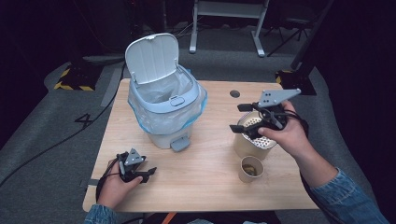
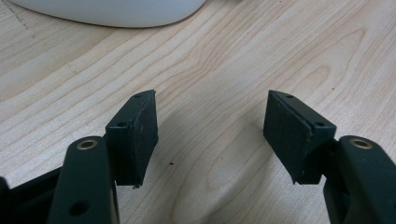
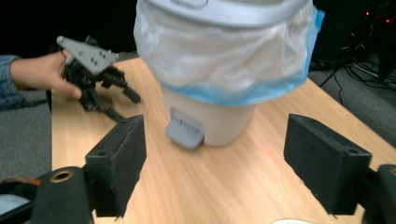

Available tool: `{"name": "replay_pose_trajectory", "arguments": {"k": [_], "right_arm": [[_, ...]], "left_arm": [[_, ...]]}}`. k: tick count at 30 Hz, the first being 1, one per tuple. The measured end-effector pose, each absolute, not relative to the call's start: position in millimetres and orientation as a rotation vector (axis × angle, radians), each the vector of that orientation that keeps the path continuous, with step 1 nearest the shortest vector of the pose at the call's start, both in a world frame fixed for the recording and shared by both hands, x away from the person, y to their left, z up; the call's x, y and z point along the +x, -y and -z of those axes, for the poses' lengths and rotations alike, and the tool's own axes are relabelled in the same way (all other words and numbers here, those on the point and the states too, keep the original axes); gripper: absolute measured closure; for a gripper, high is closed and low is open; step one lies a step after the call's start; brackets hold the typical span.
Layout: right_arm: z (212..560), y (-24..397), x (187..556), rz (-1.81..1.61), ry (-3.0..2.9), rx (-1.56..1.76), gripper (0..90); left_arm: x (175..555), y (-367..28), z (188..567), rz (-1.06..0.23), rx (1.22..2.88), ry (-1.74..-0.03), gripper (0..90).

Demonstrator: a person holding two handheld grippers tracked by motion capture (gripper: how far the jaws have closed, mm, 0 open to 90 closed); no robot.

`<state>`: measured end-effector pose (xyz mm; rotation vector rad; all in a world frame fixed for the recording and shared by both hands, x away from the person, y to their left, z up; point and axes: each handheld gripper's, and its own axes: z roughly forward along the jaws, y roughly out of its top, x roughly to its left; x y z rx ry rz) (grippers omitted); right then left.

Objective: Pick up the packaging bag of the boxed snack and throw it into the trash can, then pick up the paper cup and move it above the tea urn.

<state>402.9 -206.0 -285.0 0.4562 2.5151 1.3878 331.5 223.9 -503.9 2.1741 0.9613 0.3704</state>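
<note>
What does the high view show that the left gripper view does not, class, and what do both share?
High view alone: the open-lidded bin, two paper cups, and the right gripper open above the larger cup. Left gripper view alone: the left gripper close up, with bare wood between its pads. Shared: the wooden table.

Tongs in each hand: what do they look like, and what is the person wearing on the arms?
Both tongs are black. The left tongs and right tongs each carry a grey three-cornered plate with small holes on top. Each ends in two flat, block-shaped black pads with screw holes, set on arms with brass-ringed holes. A black cable trails from the left one. The sleeves are blue denim.
</note>
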Motion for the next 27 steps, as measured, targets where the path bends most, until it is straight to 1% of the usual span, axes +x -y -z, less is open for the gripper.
{"name": "replay_pose_trajectory", "arguments": {"k": [4,6,14,15,27], "right_arm": [[294,221,393,-1.377,-2.52,0.476,21.2],[304,236,383,-1.365,-2.527,0.496,21.1],[328,266,364,-1.329,-2.548,0.56,20.9],[335,274,358,-1.318,-2.556,0.586,20.8],[385,308,327,-1.274,-2.611,0.624,20.0]], "left_arm": [[332,-224,504,-0.372,2.174,-0.961,35.6],[332,-224,504,-0.372,2.173,-0.958,35.6],[332,-224,504,-0.371,2.175,-0.958,35.6],[333,-224,504,-0.368,2.171,-0.961,35.6],[333,-224,504,-0.372,2.174,-0.958,35.7]]}}
